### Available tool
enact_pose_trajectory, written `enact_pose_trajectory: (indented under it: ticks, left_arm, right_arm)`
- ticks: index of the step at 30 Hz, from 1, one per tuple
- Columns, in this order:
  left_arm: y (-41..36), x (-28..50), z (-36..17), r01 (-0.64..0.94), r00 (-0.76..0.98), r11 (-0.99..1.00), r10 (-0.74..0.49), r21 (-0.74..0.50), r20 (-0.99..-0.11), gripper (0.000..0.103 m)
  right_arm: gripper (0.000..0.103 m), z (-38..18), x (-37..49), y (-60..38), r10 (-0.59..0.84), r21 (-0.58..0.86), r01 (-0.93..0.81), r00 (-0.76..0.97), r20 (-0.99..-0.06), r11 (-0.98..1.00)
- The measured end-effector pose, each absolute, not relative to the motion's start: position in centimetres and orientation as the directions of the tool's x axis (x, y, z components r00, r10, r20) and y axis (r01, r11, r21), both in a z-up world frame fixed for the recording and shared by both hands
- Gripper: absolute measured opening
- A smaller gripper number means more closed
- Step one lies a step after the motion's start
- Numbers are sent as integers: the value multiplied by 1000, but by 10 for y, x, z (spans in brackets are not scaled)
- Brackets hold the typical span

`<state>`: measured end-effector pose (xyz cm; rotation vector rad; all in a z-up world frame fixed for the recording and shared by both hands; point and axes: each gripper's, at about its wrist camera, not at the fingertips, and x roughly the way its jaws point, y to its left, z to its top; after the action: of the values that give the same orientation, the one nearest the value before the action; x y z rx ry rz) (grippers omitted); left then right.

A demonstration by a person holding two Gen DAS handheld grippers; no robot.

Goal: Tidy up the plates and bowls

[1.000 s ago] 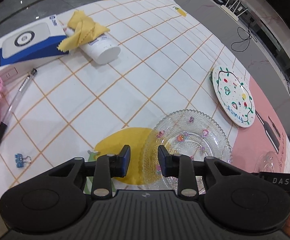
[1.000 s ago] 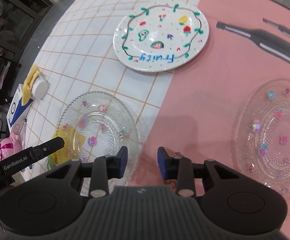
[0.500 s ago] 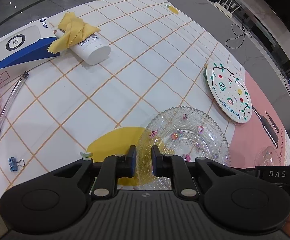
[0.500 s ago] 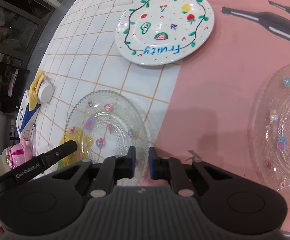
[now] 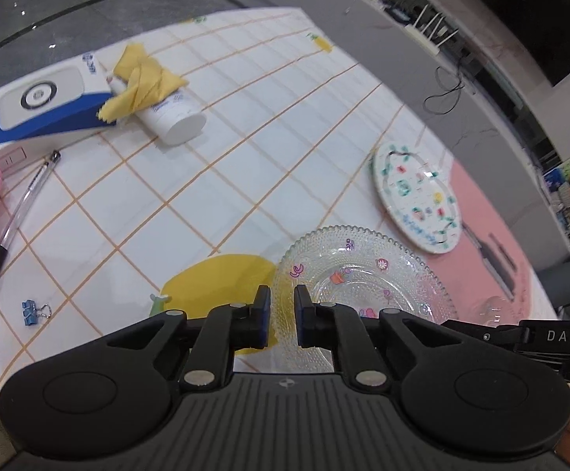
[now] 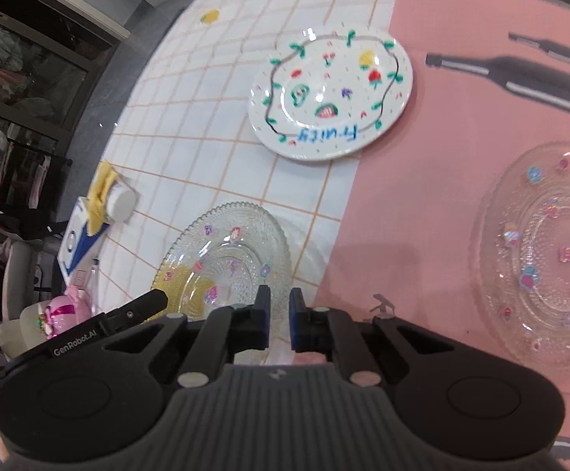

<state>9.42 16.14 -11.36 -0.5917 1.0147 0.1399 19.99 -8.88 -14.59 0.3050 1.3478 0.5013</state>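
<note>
A clear glass plate [image 5: 363, 278] sits near the front edge of a table [image 5: 214, 149], where a white cloth with an orange grid meets a pink cloth [image 6: 422, 204]. The plate is round, with a beaded, scalloped rim, a pebbled surface, and small coloured flower and fruit stickers scattered across it. Part of it lies over a yellow lemon print [image 5: 222, 278] on the white cloth.

Both grippers are at this plate. The left gripper [image 5: 283, 316] has its rim between the fingers, which are closing to a narrow gap on the near left edge. The right gripper [image 6: 279, 320] has its fingers drawn close together at the plate's near right edge; the rim appears to run between them.

Farther back, straddling the seam of the two cloths, lies a white plate [image 6: 330, 94] painted with a wavy vine border, small fruits and the blue word "Fruity". A second glass plate [image 6: 547, 251] of the same beaded, stickered kind lies on the pink cloth to the right, well apart.

At the far left are a white tube [image 5: 169, 112] under a yellow rag [image 5: 143, 78], a blue and white box [image 5: 37, 106], a pen [image 5: 18, 219] and a binder clip [image 5: 31, 310].
</note>
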Motion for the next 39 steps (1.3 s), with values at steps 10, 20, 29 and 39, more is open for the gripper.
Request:
enact_pose_trajectory:
  ticks: [10,20,29,39]
  left_arm:
    - [125,63,-40,-272,642,854,-183,-444,-745,11]
    - [35,24,2,-61,655,906,-280,-419,-702,11]
    - [-59,0,-19,98,560,925,-356,-367,-748,11]
    - [-106,-22,-73,153,482,946,-324,-286,-814,11]
  right_arm:
    - [7,-80,159,-138,550,526,-161,273,-789,835]
    - [8,-43,78,-242,532,555,-69,401,-746,829]
    - [8,-72,10,-342,473,573,103,456,-754,813]
    - [8,-130,-24,-381,407,536,232,433,-804,812]
